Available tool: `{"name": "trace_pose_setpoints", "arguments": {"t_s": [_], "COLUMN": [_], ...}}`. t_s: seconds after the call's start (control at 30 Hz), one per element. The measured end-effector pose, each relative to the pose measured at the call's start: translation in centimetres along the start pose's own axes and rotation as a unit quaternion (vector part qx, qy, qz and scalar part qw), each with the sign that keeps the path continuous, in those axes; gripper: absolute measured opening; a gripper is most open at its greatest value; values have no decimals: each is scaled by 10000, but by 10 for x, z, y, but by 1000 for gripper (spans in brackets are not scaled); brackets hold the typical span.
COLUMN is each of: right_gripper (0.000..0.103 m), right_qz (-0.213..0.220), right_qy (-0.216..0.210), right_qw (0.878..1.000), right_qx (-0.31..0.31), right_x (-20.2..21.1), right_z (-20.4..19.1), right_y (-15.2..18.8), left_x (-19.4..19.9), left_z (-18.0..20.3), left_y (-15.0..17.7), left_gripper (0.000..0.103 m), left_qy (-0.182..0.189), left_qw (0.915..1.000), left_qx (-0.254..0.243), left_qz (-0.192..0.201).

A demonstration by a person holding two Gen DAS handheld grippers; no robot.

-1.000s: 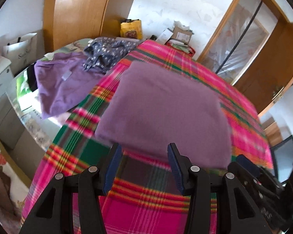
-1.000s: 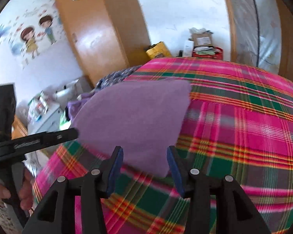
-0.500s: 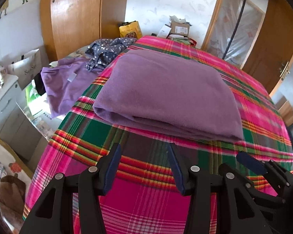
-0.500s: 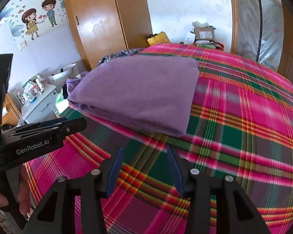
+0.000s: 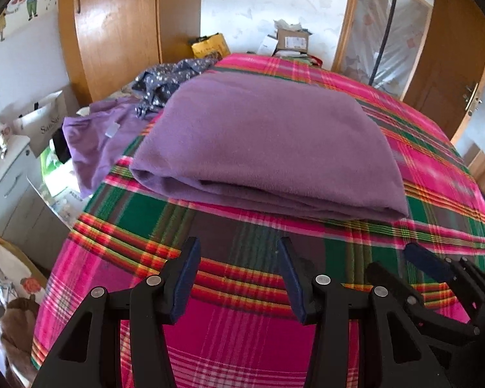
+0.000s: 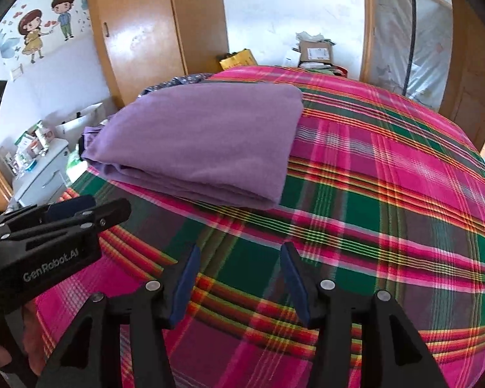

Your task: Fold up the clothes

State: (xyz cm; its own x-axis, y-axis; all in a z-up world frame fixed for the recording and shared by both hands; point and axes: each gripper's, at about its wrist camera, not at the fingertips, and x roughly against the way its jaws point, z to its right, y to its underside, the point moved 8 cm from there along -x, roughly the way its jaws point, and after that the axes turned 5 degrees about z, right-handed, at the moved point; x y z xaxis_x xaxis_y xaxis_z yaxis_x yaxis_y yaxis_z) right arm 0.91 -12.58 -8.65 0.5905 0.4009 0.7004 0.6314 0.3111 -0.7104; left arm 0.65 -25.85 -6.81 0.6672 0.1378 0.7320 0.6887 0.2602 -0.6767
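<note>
Both hand-held grippers empty: left (image 5: 239, 278) agape, right (image 6: 237, 283) opening | folded purple garment (image 5: 268, 148): underside hidden, layers possibly uneven

The left gripper (image 6: 64, 223) is bearing white "GenRobot.AI" lettering; the white paper bag (image 5: 45, 123) is showing partly legible "San…" print.

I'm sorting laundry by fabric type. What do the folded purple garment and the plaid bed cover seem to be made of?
Folded purple garment: probably fleece or brushed knit; matte, slightly fuzzy surface, thick rounded fold edges. Plaid bed cover: looks like thin woven cotton or a blend; flat, crisp stripes, lying smooth. Neither can be confirmed by sight.
</note>
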Motion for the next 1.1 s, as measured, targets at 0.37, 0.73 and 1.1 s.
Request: {"name": "trace_pose_setpoints", "arguments": {"t_s": [0.37, 0.73, 1.1], "right_gripper": [60, 71, 72], "right_qz": [-121, -172, -167], "right_qy": [315, 382, 405], "right_qw": [9994, 9990, 9990], "right_qx": [84, 135, 65], "right_x": [-5, -7, -8], "right_z": [2, -4, -4], "right_y": [6, 7, 6], "left_x": [-14, -22, -29], "left_z": [-4, -3, -7], "left_y": [1, -3, -8], "left_gripper": [55, 71, 77], "left_qy": [-314, -264, -191], "left_qw": [9994, 9994, 9994], "left_qx": [-140, -209, -272], "left_qz": [-51, -47, 70]}}
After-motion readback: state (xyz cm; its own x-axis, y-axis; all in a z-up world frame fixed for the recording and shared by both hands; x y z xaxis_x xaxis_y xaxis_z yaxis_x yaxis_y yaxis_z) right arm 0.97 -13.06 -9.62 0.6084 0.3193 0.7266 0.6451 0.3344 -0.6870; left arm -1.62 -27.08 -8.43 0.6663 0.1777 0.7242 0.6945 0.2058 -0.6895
